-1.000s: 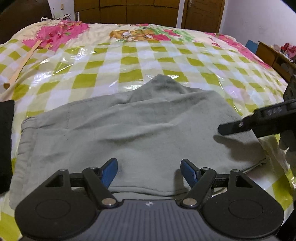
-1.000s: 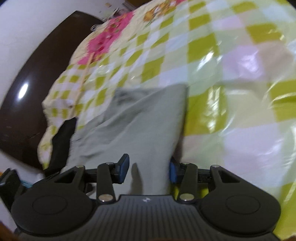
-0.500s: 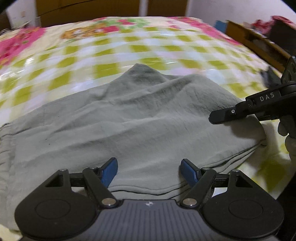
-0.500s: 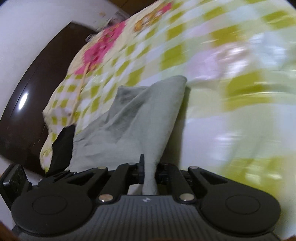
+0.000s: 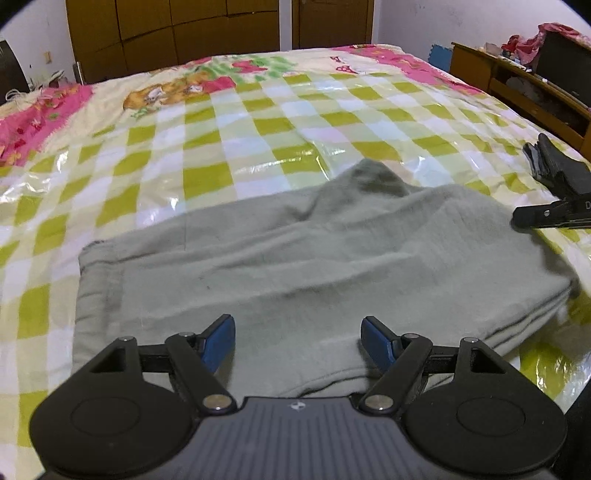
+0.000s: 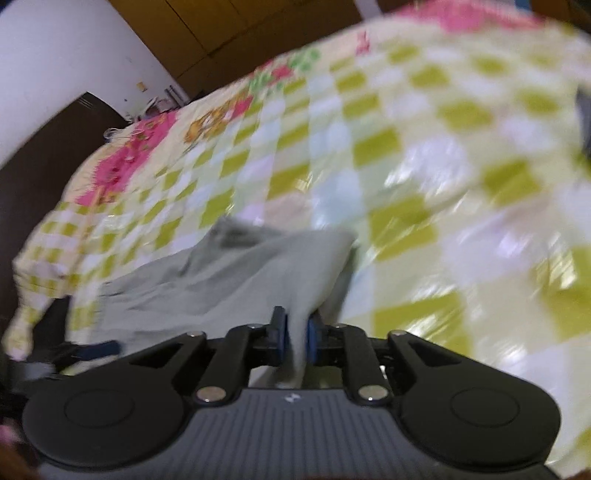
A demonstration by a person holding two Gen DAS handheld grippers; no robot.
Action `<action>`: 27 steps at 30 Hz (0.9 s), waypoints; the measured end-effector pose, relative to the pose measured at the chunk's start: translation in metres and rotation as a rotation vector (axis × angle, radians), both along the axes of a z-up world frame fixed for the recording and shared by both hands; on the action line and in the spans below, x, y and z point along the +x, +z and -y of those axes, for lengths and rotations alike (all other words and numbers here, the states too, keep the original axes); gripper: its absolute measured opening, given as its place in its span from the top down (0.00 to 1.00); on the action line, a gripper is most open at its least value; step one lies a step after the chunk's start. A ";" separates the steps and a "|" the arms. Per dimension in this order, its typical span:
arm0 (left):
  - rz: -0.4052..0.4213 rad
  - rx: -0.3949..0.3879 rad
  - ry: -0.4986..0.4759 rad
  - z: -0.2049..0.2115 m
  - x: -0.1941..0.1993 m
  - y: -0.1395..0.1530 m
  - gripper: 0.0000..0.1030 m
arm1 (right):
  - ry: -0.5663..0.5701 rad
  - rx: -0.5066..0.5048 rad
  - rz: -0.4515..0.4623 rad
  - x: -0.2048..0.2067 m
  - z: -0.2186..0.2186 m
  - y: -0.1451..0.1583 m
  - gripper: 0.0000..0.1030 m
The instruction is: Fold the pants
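i work over a bed point(image 5: 258, 122) under a glossy check cover of green and white, with pink cartoon print along its far end. brown wardrobe doors point(image 5: 207, 33) stand behind it, a wooden shelf unit point(image 5: 517, 92) runs along the right, and a dark headboard point(image 6: 40, 155) curves round the left in my right view, which is smeared with blur.

the pants point(image 5: 314, 266) lie folded on the near part of the cover — grey-green, waistband to the left, stacked edges to the right. my left gripper point(image 5: 298, 339) hangs over their near edge, fingers spread wide with only flat cloth below, nothing pinched. my right gripper point(image 6: 295, 338) is at the right end, where its jaws have just eased apart a little yet pinch a raised fold of the pants — the cloth rises from the bed to the blue pads point(image 6: 311, 341).
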State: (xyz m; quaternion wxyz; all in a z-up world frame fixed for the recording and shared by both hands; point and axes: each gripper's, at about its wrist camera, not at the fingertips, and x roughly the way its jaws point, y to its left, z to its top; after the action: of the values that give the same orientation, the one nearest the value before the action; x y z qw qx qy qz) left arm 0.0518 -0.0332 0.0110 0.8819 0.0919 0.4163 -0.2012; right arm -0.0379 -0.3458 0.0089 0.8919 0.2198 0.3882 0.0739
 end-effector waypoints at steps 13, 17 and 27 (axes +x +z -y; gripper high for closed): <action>0.044 -0.003 -0.008 0.025 0.021 -0.004 0.16 | 0.169 -0.019 0.096 0.058 -0.048 0.013 0.77; 0.011 0.002 0.008 0.024 0.025 -0.016 0.16 | 0.230 -0.023 0.072 0.099 -0.079 -0.004 0.77; 0.012 0.021 0.047 0.029 0.022 -0.019 0.16 | 0.155 -0.117 0.011 0.127 -0.077 -0.028 0.78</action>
State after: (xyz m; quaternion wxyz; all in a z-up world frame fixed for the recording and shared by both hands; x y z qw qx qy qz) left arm 0.0734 -0.0618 -0.0079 0.8880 0.0925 0.4150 -0.1752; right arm 0.0895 -0.2685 -0.0189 0.8968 0.1361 0.4031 0.1211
